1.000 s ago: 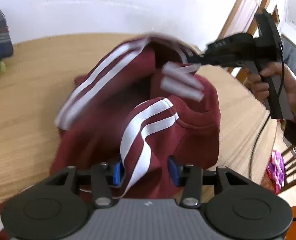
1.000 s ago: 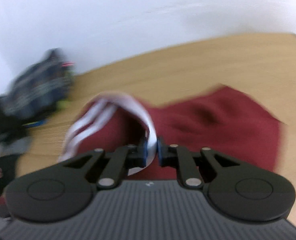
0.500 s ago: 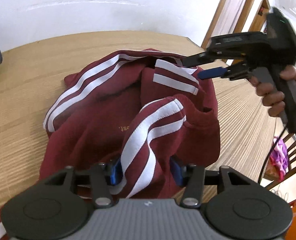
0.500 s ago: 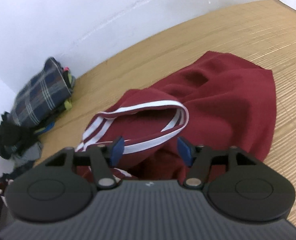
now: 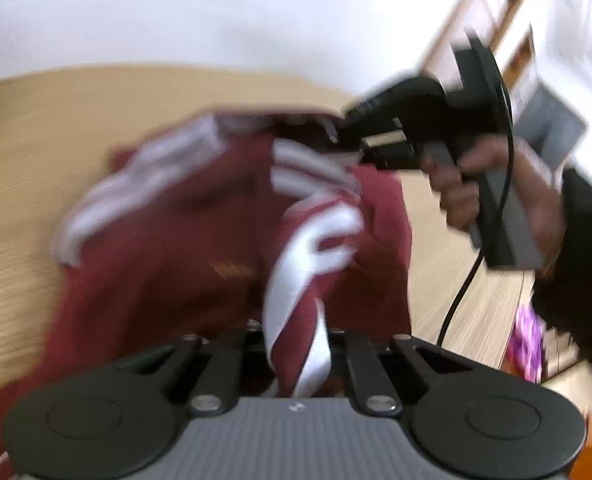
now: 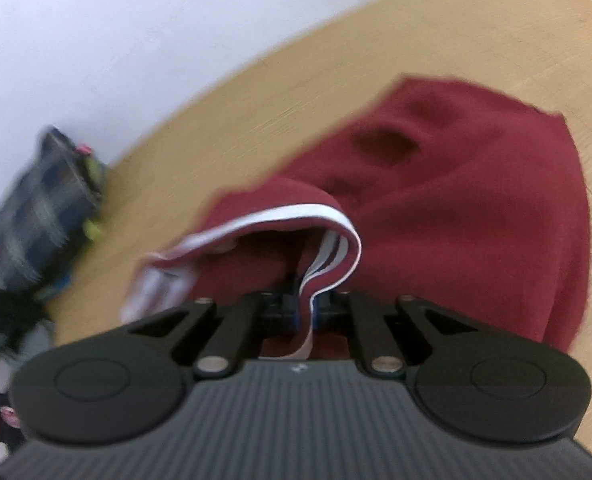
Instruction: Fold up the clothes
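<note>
Cloth is pinched in both tools right now. The left gripper [image 5: 296,340] squeezes a striped bit of the red top [image 5: 167,256], which lies bunched on the wooden table [image 5: 35,148]. The right gripper [image 6: 304,308] squeezes another striped edge. A good fold, I think, needs both hands to lift together, pull the top flat, and lay it down slowly so the edges match. Both pictures are blurry. Sleeve or hem, I cannot tell. The pile of clothes [image 6: 51,192] at the wall is smeared too.
</note>
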The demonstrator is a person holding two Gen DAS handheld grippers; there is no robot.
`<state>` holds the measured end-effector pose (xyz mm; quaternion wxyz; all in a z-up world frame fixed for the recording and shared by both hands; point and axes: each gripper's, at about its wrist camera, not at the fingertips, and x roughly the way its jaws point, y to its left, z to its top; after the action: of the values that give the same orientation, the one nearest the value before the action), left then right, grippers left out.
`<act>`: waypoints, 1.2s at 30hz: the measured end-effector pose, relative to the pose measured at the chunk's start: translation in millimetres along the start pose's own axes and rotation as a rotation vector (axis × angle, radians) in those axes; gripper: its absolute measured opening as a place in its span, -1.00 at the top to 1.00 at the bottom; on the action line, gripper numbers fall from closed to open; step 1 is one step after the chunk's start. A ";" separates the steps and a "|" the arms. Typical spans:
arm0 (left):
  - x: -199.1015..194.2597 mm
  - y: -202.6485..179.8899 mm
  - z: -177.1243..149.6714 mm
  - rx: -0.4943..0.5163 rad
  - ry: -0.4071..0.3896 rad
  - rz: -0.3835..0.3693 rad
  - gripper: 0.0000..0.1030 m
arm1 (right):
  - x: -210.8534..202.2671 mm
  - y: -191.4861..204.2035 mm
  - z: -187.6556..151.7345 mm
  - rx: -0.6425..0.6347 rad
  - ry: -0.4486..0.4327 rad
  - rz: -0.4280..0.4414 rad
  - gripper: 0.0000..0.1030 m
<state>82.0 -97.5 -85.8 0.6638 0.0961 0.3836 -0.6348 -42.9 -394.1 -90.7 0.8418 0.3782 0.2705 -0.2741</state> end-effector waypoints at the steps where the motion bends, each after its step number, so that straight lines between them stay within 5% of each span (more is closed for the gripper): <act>1: -18.9 5.5 5.1 -0.014 -0.046 0.033 0.86 | -3.4 13.7 7.9 -0.029 -0.024 0.055 0.85; 6: -142.0 22.4 32.9 -0.023 -0.285 0.314 0.89 | 4.9 126.3 62.1 -0.190 -0.085 0.296 0.85; 11: -274.3 -32.4 54.6 0.077 -0.501 0.628 0.88 | -50.7 257.1 117.1 -0.343 -0.255 0.639 0.85; 16: -325.9 -141.7 70.3 0.202 -0.592 0.741 0.87 | -122.7 277.2 172.4 -0.301 -0.408 0.812 0.85; 20: -306.2 -212.2 72.8 0.226 -0.578 0.665 0.85 | -146.8 224.3 212.4 -0.238 -0.457 0.796 0.85; 27: -158.6 -278.9 69.4 0.187 -0.334 0.215 0.81 | -124.7 74.6 255.5 -0.213 -0.408 0.535 0.85; 31: 0.4 -293.9 64.8 0.086 -0.111 -0.050 0.26 | -81.0 -26.0 263.3 -0.229 -0.281 0.195 0.76; 34: 129.5 -293.3 48.6 -0.055 0.141 -0.058 0.41 | -32.1 -113.7 251.1 -0.182 -0.094 -0.202 0.46; 36: 167.1 -303.0 29.4 -0.062 0.221 -0.052 0.43 | -24.9 -170.8 231.1 -0.145 -0.051 -0.340 0.46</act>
<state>-201.1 -297.3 -62.2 0.6033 0.1350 0.4764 -0.6251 -116.8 -665.4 -26.4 0.8149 0.2582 0.3284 -0.4018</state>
